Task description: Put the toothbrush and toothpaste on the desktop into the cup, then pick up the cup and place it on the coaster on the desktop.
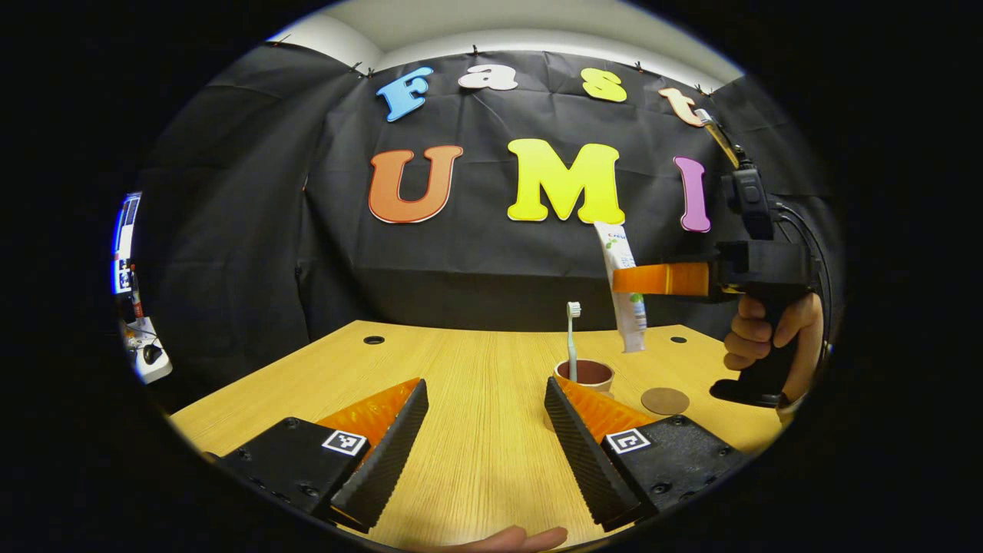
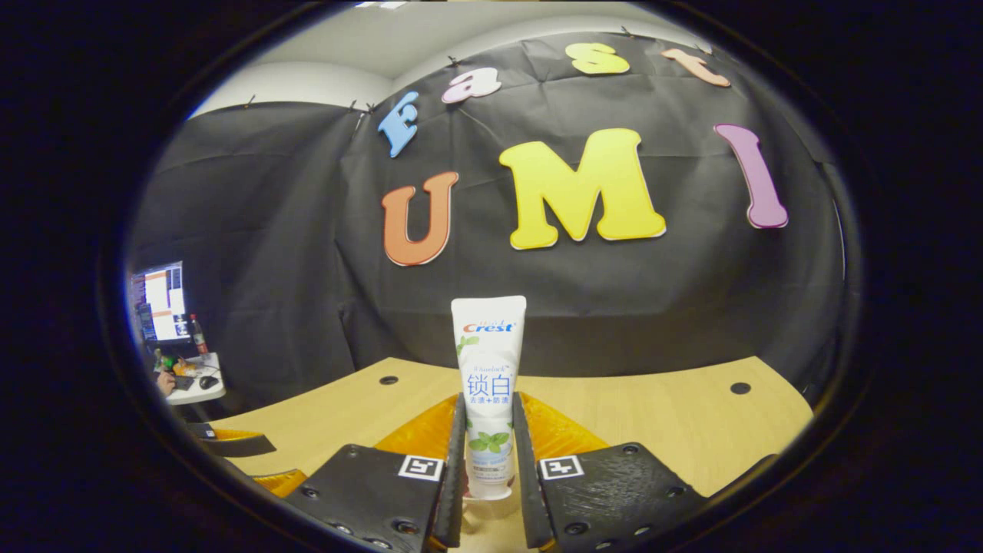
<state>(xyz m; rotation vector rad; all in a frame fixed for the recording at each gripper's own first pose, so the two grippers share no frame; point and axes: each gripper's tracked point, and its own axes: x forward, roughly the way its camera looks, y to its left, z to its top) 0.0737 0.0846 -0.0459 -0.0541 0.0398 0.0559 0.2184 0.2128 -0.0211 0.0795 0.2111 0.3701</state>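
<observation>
We note a wooden desk [image 1: 476, 430] with round cable holes [image 1: 374, 339] near its far edge. Beyond its left side we see a lit monitor [image 2: 161, 301] above a small white table [image 2: 196, 388] carrying a mouse [image 2: 208, 381].

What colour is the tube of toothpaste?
The toothpaste is white with blue lettering and green leaves, seen best in the right gripper view.

The toothpaste [image 2: 488, 392] is a white tube with blue writing and green leaves; the toothbrush [image 1: 572, 338] is pale, with a white head; the cup [image 1: 585, 375] is beige outside and dark red-brown inside; the coaster [image 1: 665, 401] is brown; the desktop [image 1: 476, 430] is light wood with a fine grain; the fingers [image 1: 384, 445] of the grippers are orange with black ribbed pads and black-and-white square markers.
</observation>
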